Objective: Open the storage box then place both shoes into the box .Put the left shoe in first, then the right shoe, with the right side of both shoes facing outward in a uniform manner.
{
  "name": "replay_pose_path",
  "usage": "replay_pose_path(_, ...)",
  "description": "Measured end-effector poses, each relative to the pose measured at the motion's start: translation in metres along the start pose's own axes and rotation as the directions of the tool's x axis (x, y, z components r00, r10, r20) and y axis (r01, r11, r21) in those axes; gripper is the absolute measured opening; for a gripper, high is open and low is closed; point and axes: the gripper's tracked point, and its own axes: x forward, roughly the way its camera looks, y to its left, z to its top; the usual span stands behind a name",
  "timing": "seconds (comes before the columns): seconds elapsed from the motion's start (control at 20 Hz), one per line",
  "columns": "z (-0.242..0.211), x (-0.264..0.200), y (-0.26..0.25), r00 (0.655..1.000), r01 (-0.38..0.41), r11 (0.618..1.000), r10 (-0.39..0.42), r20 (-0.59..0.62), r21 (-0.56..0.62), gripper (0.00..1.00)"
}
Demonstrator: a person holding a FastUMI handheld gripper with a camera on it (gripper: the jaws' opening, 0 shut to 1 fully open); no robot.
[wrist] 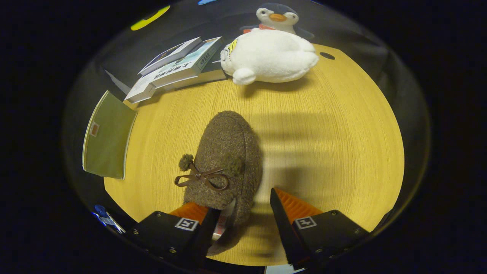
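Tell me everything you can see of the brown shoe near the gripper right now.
The brown shoe is a fuzzy, wool-like slipper-style shoe with a darker brown cord bow and a pompom on its upper. It lies upright on the wooden table, toe pointing away toward the plush penguin, heel end nearest the gripper. The fingers are open; the heel sits between them, close to the left finger, but I cannot tell whether it touches. Nothing else touches the shoe.
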Motion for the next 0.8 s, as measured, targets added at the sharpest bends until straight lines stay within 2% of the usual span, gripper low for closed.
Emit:
replay_pose_path(0.1, 0.002, 0.003, -0.007, 0.999, 0.052, 0.998, -0.052, -0.013, 0.023, 0.26)
replay_pose_path(0.15, 0.004, 0.0, -0.007, 0.998, 0.062, 0.998, -0.061, -0.014, 0.028, 0.11)
replay_pose_path(0.2, 0.004, 0.003, -0.009, 0.997, 0.071, 0.997, -0.07, -0.017, 0.025, 0.11)
replay_pose_path(0.25, 0.004, 0.005, -0.007, 0.998, 0.064, 0.997, -0.063, -0.023, 0.033, 0.02)
replay_pose_path(0.45, 0.007, -0.009, 0.018, 0.999, 0.002, 0.997, 0.002, -0.047, 0.079, 0.01)
replay_pose_path(0.8, 0.044, -0.054, 0.088, 0.998, -0.057, 0.998, 0.057, 0.004, -0.019, 0.01)
